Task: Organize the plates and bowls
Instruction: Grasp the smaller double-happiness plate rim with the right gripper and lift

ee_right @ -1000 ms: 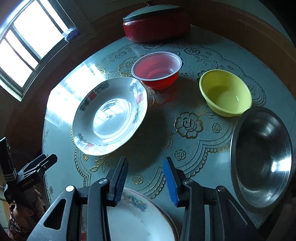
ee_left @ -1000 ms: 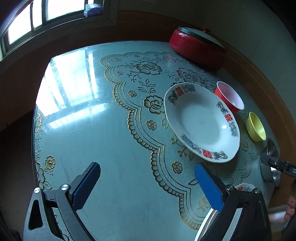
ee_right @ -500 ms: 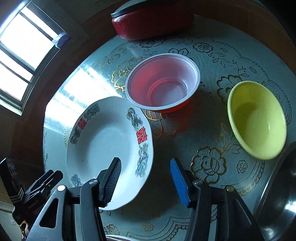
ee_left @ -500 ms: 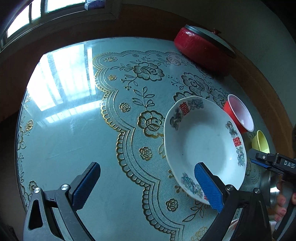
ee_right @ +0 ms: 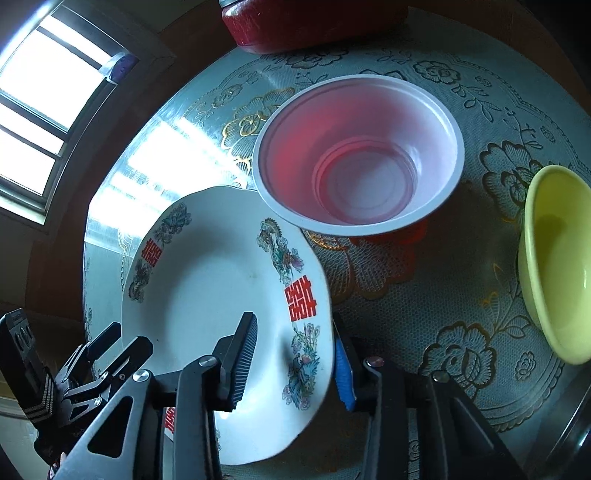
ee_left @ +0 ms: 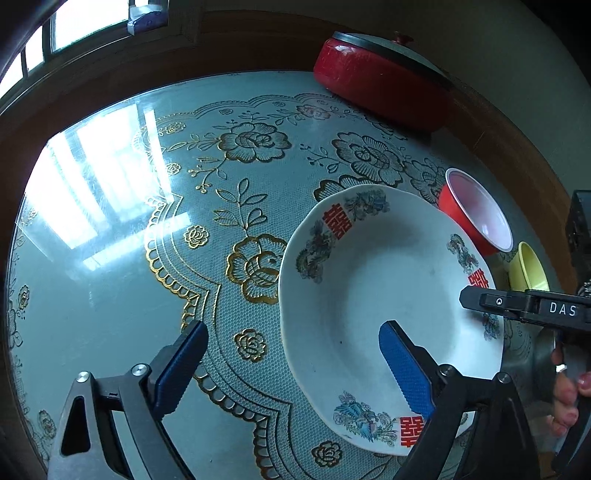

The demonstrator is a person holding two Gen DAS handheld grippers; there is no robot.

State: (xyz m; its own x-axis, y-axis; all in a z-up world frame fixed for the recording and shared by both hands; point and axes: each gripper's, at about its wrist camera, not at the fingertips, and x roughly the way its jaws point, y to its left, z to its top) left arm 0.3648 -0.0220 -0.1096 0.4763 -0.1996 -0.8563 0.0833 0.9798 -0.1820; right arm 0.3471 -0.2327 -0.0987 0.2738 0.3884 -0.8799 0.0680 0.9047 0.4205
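Observation:
A white plate with red characters and bird prints [ee_left: 373, 295] [ee_right: 207, 295] lies on the table. My left gripper [ee_left: 291, 365] is open, its jaws astride the plate's near left rim. My right gripper [ee_right: 295, 354] is open, its jaws astride the plate's right rim, one above and one outside the edge. A red plastic bowl [ee_right: 358, 155] [ee_left: 476, 210] stands just beyond the plate. A yellow bowl [ee_right: 557, 258] [ee_left: 528, 266] stands to its right.
A red lidded pot [ee_left: 380, 77] [ee_right: 314, 18] stands at the table's far edge by the wall. A steel bowl rim [ee_right: 576, 435] shows at lower right. The glass-topped table with a lace cloth [ee_left: 147, 221] stretches left toward the window.
Both grippers have moved forward onto the white plate, one from each side. The red bowl looms larger in the right wrist view. The second plate under the right gripper has dropped out of view.

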